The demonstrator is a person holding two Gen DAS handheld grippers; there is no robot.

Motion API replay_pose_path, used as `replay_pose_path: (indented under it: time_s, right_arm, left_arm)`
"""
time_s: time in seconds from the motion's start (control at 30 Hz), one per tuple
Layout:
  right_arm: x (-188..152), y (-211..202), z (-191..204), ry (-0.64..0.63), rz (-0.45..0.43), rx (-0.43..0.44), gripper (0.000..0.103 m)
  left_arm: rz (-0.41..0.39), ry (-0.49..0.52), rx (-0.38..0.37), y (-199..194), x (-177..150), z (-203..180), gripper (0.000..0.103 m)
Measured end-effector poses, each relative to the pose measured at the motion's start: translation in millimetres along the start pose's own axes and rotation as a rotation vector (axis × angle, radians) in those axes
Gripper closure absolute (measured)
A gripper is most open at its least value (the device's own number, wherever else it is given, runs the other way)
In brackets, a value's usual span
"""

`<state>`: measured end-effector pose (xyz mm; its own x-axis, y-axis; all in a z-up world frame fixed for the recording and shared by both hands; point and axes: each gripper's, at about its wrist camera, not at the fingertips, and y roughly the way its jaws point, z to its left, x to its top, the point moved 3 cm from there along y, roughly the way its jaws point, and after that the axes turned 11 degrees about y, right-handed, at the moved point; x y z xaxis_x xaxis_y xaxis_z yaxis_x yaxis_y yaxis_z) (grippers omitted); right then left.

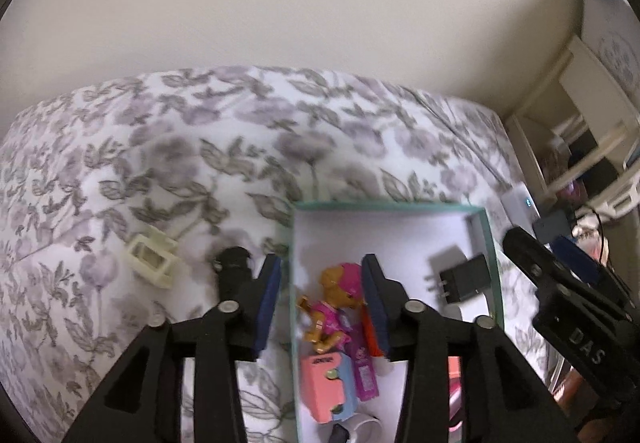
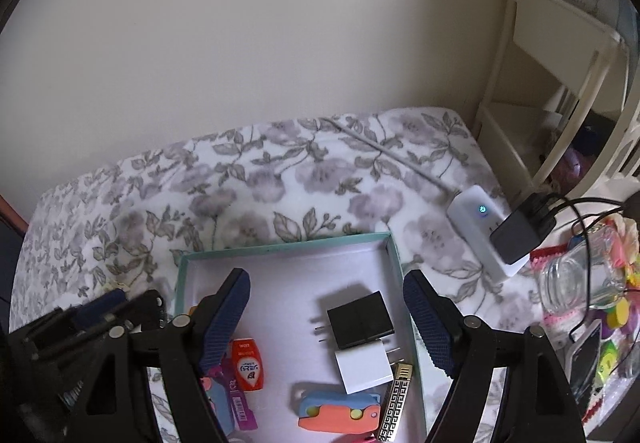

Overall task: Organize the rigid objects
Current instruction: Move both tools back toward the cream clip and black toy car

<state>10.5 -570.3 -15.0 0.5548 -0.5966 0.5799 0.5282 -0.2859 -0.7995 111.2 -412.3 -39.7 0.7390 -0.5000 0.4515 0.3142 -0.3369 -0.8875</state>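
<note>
Soft, dim indoor light, slight motion blur, strong fisheye warping, dark corners.

Your right gripper [image 2: 326, 317] hangs with its jaws apart over the teal box [image 2: 404, 283]. Between them the black charger [image 2: 360, 319] lies touching the white charger [image 2: 362, 369], nothing gripped.

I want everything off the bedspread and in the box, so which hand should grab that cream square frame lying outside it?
Left, probably. The cream frame lies on the bedspread beside the left gripper, whose jaws are open and empty. The right gripper hangs over the teal box, on the far side.
</note>
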Motion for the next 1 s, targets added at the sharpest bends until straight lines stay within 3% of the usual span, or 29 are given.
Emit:
replay_pose_path:
  time_s: [0.03,0.1,0.2,0.3,0.5,0.63,1.0]
  right_arm:
    - [0,-1,1,-0.004,-0.002,-0.002,0.015]
    - [0,-4,2,-0.013,-0.008,-0.007,0.003]
    - [0,-6,6,-0.022,-0.012,-0.010,0.002]
    - [-1,-5,10,-0.027,-0.010,-0.002,0.000]
    - [-11,6,37,-0.071,0.027,0.025,0.000]
    - [-18,10,61,-0.100,0.042,0.066,0.000]
    - [-52,23,139,-0.214,0.092,0.165,0.000]
  left_arm:
    - [-0.009,-0.009,0.016,-2,2,5,0.039]
    - [-0.026,-0.024,0.044,-7,4,15,0.034]
    - [-0.037,-0.056,0.066,-11,5,32,0.031]
    - [-0.042,-0.093,0.084,-12,4,48,0.018]
    - [-0.039,-0.160,0.134,-14,-3,84,0.016]
    - [-0.031,-0.219,0.170,-17,-11,115,0.007]
    - [-0.007,-0.409,0.232,-31,-43,202,0.007]
